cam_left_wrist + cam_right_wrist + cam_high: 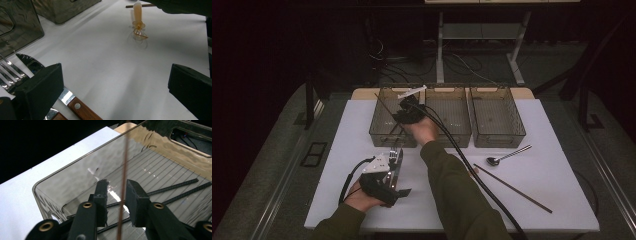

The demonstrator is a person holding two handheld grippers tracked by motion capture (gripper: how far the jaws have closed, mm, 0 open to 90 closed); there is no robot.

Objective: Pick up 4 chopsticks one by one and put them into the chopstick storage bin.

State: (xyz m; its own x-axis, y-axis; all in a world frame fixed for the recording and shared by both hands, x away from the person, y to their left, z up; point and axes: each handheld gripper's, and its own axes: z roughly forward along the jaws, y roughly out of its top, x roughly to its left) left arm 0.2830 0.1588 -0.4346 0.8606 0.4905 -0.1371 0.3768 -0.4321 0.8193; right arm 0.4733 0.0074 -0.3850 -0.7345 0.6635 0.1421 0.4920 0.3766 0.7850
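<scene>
The right gripper (116, 192) hangs over the left bin (75, 172); its jaws stand a little apart around a brown chopstick (123, 177), probably no longer pressing it. The left gripper (115, 85) rests wide open near a fork (10, 72) and knife (32, 65).

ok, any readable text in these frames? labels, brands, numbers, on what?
None. The three bins, the knife blade with its wooden handle, the fork, the spoon and the white table show no print or marks. The right claw and left claw carry no lettering either.
</scene>
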